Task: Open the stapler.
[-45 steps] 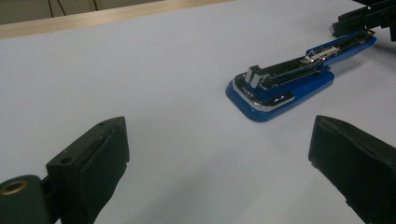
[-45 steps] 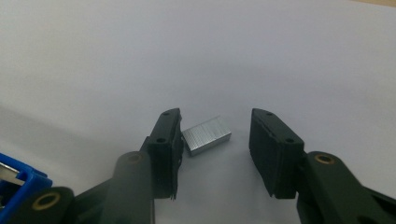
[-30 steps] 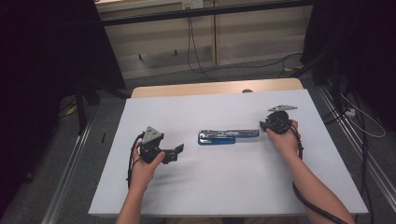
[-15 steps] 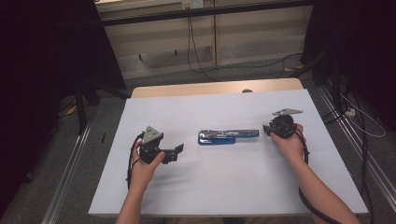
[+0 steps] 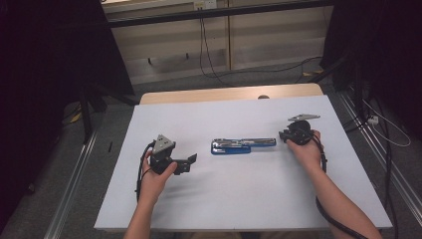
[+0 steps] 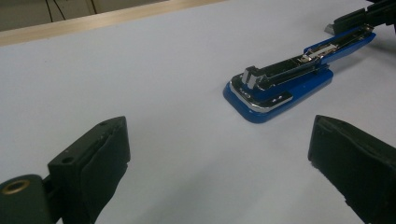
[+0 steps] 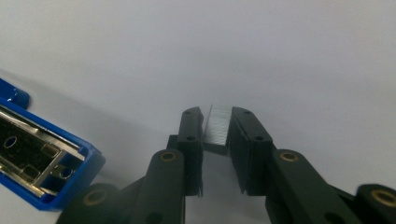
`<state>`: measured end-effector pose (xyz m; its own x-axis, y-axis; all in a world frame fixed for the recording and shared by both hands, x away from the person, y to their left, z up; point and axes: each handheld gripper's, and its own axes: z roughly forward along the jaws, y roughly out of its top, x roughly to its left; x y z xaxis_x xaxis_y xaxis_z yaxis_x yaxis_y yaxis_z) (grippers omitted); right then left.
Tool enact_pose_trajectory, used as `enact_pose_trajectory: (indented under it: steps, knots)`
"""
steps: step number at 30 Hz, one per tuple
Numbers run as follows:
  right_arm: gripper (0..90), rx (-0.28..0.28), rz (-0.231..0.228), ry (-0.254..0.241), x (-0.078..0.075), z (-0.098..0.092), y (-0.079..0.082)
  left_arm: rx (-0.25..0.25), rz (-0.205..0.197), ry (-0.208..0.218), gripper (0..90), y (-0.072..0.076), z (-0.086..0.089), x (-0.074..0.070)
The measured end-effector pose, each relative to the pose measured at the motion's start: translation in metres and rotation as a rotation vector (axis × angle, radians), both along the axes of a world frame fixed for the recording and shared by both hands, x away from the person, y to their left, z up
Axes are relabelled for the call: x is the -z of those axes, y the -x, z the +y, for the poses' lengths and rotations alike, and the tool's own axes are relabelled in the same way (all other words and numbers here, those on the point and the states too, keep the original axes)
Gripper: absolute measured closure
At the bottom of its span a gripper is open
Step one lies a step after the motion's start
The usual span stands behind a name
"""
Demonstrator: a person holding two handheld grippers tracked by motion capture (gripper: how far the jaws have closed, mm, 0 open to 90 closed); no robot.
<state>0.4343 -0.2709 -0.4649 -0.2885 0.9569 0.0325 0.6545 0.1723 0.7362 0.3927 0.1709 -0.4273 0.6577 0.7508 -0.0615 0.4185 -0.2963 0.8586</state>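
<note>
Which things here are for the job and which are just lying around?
For the job: stapler, opened flat; strip of staples, pinched in the right gripper; left gripper, open.
Lying around: cables on the floor behind the table.

The bench (image 5: pixel 239 199) carried a plain white top that covered nearly all of it, with a strip of bare pale wood (image 5: pixel 224 94) left along its far edge. It stood on a grey floor (image 5: pixel 59 164) where dark cables trailed behind it.

Near the middle of the white top lay 1 blue stapler (image 5: pixel 242 145), flat on its base and swung open, so that its metal staple channel faced up. It lay lengthwise across the bench, from the person's left to right, with its blue base at the left end and its long arm reaching right. Around it the white surface was smooth and unmarked.
</note>
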Motion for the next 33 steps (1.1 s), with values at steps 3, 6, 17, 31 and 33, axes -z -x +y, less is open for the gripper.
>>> enact_pose_trajectory:
  steps: [3, 6, 17, 31, 33]
  knots:
    - [79.1, 0.000, -0.003, -0.003, 0.000, 0.000, -0.001, -0.005, -0.001, 0.013, 5.7, 0.001, 0.001, -0.001]
    - [79.2, -0.010, 0.001, -0.014, 0.000, -0.002, -0.002, -0.003, -0.002, 0.007, 5.7, 0.001, 0.001, -0.002]
    - [79.2, -0.083, -0.022, -0.025, -0.022, -0.003, 0.006, -0.007, -0.004, 0.027, 5.8, 0.003, 0.005, -0.004]
    - [79.2, -0.178, -0.053, -0.060, -0.050, 0.003, 0.014, -0.007, 0.008, 0.033, 5.6, 0.003, 0.008, -0.004]
    - [79.2, -0.189, -0.060, -0.058, -0.054, 0.004, 0.015, -0.010, 0.005, 0.038, 5.6, 0.003, 0.007, -0.004]
